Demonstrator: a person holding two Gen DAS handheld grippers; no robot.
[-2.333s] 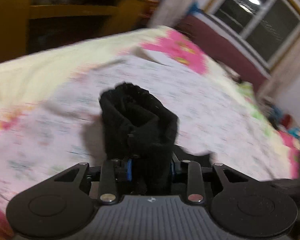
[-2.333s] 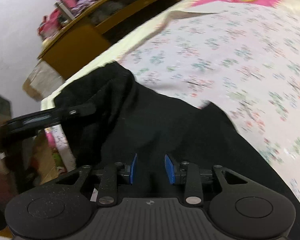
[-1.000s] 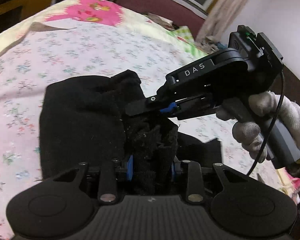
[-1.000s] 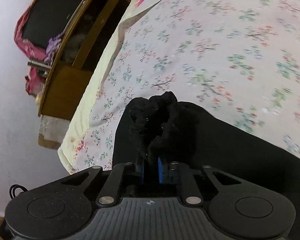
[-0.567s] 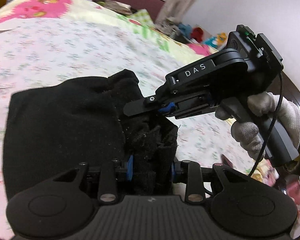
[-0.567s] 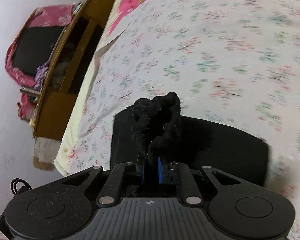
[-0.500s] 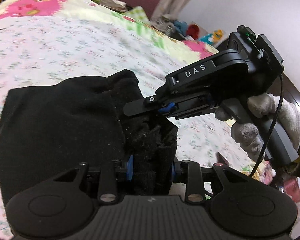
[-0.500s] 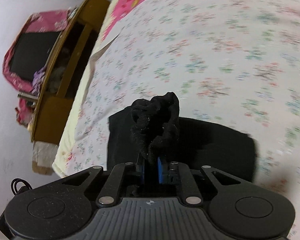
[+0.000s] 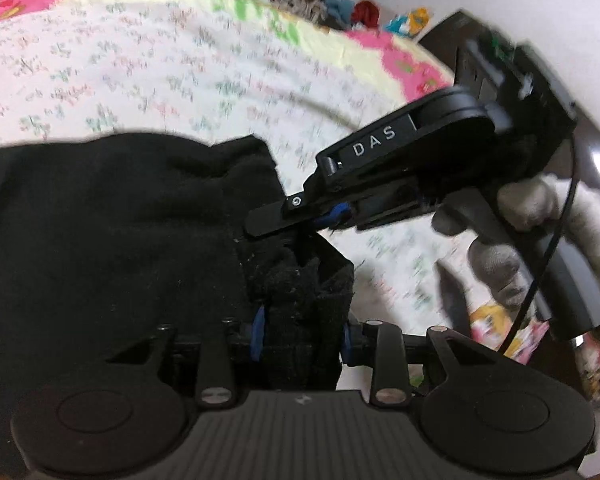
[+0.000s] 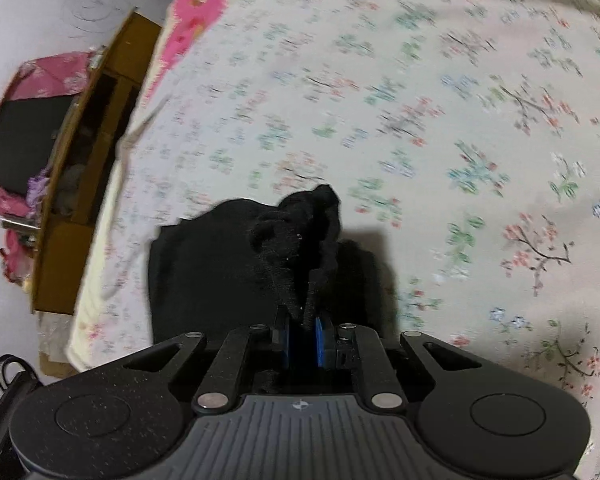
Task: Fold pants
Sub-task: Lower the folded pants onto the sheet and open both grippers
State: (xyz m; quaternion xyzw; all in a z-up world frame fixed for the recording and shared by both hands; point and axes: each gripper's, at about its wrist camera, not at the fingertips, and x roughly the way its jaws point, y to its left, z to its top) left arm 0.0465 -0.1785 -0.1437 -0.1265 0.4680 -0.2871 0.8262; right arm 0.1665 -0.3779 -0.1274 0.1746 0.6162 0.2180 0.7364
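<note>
The black pants [image 9: 100, 232] hang bunched over the floral bedsheet [image 9: 140, 72]. My left gripper [image 9: 300, 332] is shut on a thick bunch of the black cloth between its blue pads. My right gripper [image 10: 302, 332] is shut on another bunch of the pants [image 10: 228, 264], which droop below it above the sheet [image 10: 460, 120]. In the left wrist view the right gripper [image 9: 324, 216], held by a gloved hand [image 9: 540, 232], grips the cloth just beyond my left gripper. The rest of the pants is hidden under the grippers.
A wooden cabinet [image 10: 84, 168] with pink cloth stands past the bed's left edge. Pink and yellow bedding borders [image 9: 380, 48] and piled clothes [image 9: 364, 8] lie at the far side. The floral sheet spreads wide to the right.
Both grippers have carried the pants together, lifted higher over the bed and swung sideways. The pants hang shorter and more bunched. Both grips are unchanged.
</note>
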